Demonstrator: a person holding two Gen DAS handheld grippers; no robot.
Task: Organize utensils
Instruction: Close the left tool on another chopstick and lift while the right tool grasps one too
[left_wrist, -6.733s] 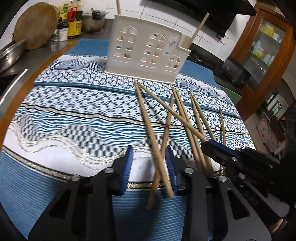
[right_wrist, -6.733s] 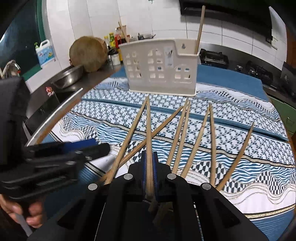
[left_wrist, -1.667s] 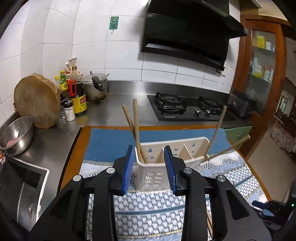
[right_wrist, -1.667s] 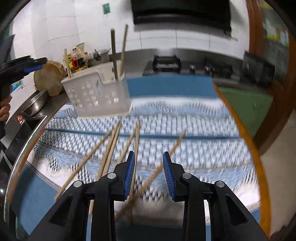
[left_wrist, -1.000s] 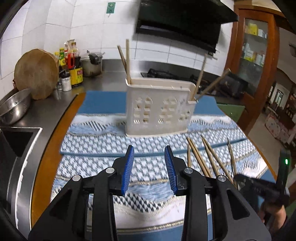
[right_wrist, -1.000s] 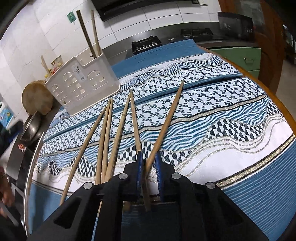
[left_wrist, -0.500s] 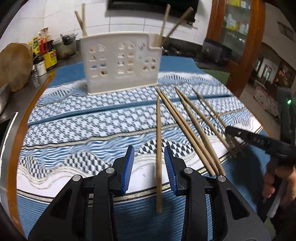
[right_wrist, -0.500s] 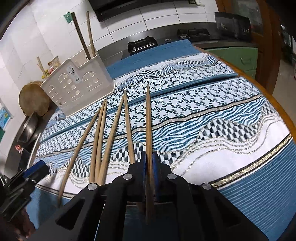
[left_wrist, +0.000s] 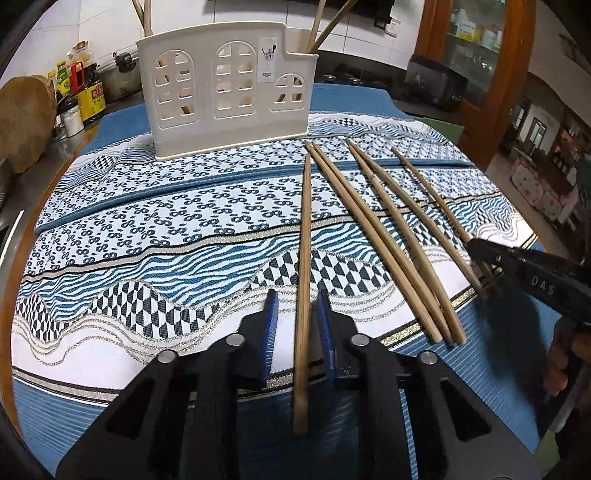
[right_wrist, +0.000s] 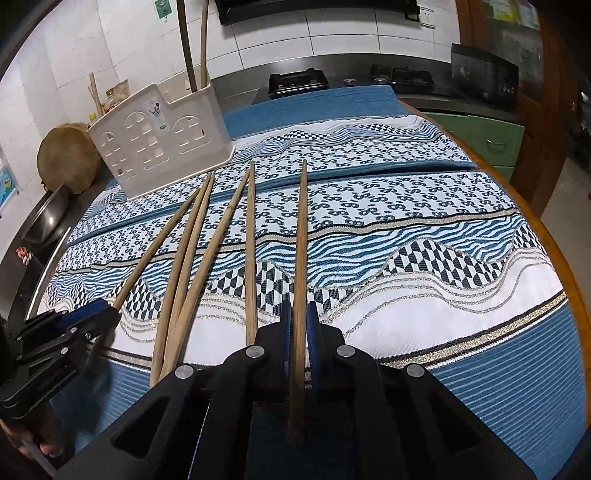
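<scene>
left gripper (left_wrist: 294, 317): tilted down, jaws closing around a chopstick (left_wrist: 303, 258), pads not yet pressing | right gripper (right_wrist: 299, 323): tilted down, jaws clamped on another chopstick (right_wrist: 301, 240) | person's hand (left_wrist: 563, 363) grips right handle

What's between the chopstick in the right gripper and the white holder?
Nothing upright. The held chopstick in the right gripper has four loose chopsticks lying flat on the cloth to its left, toward the holder. A lift should clear them; the holder's top looks open, with two standing chopsticks at one end.
</scene>
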